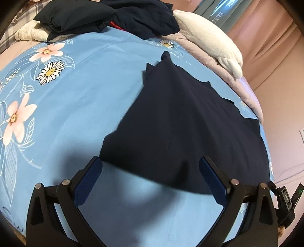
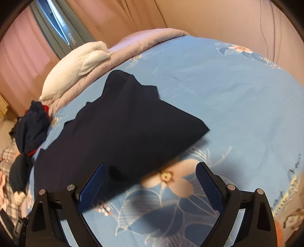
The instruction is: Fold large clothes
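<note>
A dark navy garment (image 1: 176,121) lies partly folded on a blue floral sheet (image 1: 85,91), filling the centre and right of the left wrist frame and tapering to a point near the upper middle. The left gripper (image 1: 150,167) sits at the bottom of that frame with its blue-padded fingers (image 1: 89,182) spread wide and released; the garment's near hem runs between them, but neither pad presses on it. In the right wrist frame the same garment (image 2: 121,136) spreads across the centre and left, one corner reaching toward centre right. The right gripper (image 2: 150,172) at the bottom is likewise released, fingers (image 2: 209,188) wide apart, with the blurred cloth edge crossing in front of the left finger and a pink printed flower (image 2: 171,180) showing between them (whether the cloth touches that finger cannot be told). A white pillow (image 2: 76,70) rests on a lilac quilt (image 2: 144,41) at the upper left of the right frame, and a pile of dark clothes (image 1: 114,20) sits along the top of the left frame. Pink curtains (image 2: 117,15) hang behind.
</note>
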The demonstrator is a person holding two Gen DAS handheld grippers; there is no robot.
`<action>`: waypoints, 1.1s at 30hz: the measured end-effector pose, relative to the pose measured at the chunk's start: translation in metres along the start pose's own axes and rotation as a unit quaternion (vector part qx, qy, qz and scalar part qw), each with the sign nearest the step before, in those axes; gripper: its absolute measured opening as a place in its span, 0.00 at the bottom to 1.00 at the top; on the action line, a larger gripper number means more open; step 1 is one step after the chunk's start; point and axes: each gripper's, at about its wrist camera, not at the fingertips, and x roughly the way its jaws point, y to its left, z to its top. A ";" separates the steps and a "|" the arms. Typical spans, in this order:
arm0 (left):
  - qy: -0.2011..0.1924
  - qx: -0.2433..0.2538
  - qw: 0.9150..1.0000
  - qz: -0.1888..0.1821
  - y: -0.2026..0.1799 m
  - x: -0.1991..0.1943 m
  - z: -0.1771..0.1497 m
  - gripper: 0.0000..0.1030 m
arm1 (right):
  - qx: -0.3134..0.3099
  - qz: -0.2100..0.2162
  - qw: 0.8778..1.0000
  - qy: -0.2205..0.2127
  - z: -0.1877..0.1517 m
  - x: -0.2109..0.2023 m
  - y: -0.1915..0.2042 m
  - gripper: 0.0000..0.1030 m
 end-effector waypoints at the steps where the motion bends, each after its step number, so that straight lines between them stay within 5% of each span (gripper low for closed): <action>1: -0.005 0.002 1.000 0.008 0.001 0.005 0.004 0.97 | 0.006 0.007 1.000 0.005 0.002 0.006 -0.001 0.92; 4: -0.002 0.015 1.000 0.025 0.004 0.019 0.010 0.85 | 0.039 0.047 0.998 0.020 0.005 0.019 -0.005 0.92; 9: 0.004 0.003 1.000 0.008 0.009 0.034 0.018 0.79 | 0.071 0.081 0.994 0.032 0.007 0.034 -0.009 0.92; 13: 0.011 -0.003 1.000 -0.009 0.008 0.037 0.021 0.59 | 0.070 0.090 0.993 0.043 0.008 0.047 -0.007 0.85; 16: 0.004 0.012 1.000 -0.007 0.006 0.036 0.020 0.31 | 0.065 0.086 0.993 0.042 0.011 0.051 -0.005 0.76; 19: 0.004 0.014 1.000 -0.014 0.004 0.032 0.021 0.18 | 0.058 0.083 0.994 0.036 0.014 0.050 0.000 0.55; 24: 0.002 0.045 0.999 0.008 -0.007 0.016 0.013 0.11 | 0.009 0.051 0.999 0.001 0.010 0.028 0.015 0.38; 33: 0.036 0.068 0.997 0.000 -0.020 -0.031 -0.031 0.11 | -0.036 0.061 0.997 -0.043 0.017 -0.043 0.002 0.37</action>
